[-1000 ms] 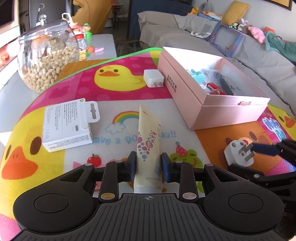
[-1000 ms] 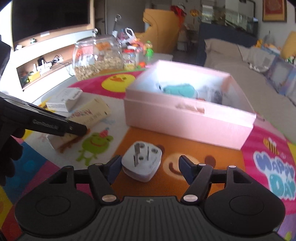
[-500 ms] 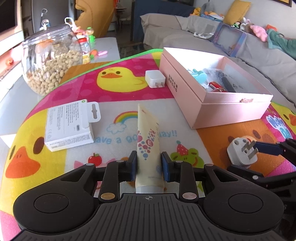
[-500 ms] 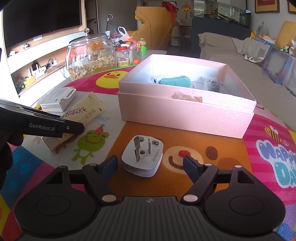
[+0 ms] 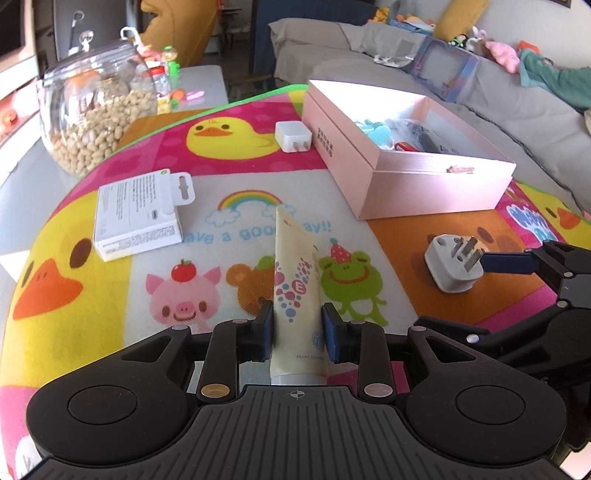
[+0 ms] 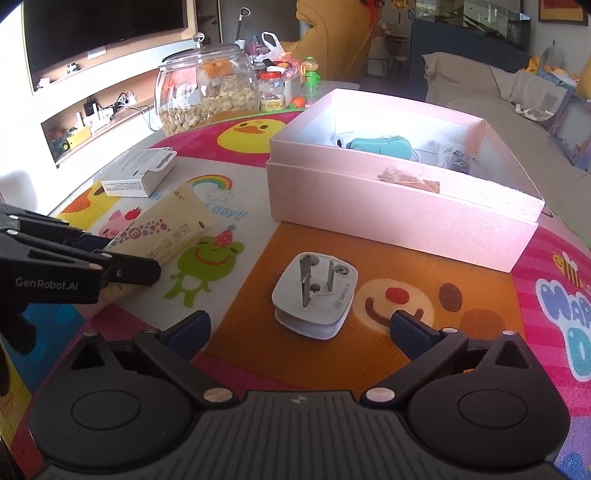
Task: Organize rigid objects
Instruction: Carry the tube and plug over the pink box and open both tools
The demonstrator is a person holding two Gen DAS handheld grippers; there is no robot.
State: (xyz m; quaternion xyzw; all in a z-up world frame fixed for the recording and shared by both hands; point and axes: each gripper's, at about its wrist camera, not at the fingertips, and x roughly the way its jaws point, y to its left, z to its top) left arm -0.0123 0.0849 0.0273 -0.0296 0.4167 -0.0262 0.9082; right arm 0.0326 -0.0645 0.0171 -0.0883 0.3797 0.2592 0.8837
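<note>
Left claw point(image 5: 297, 328) pinching soft cream tube point(image 5: 295, 273), blocky white plug point(image 6: 314, 295)

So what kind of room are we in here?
Most likely a home living room: a grey sofa strewn with soft toys, a wall-mounted TV above shelves, and a children's cartoon play mat covering the low table.

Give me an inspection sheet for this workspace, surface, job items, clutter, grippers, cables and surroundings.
Surface: cartoon play mat, bright, printed with ducks and animals.
Job's things: cream tube; grey plug adapter lying prongs up; white charger; white carton; open pink box holding several items.
Clutter: glass jar of nuts, small bottles behind.
Grippers: left gripper shut on the tube; right gripper opening, adapter lies free between its jaws.
Cables: nothing seen on the mat.
Surroundings: sofa, television, shelf.
</note>
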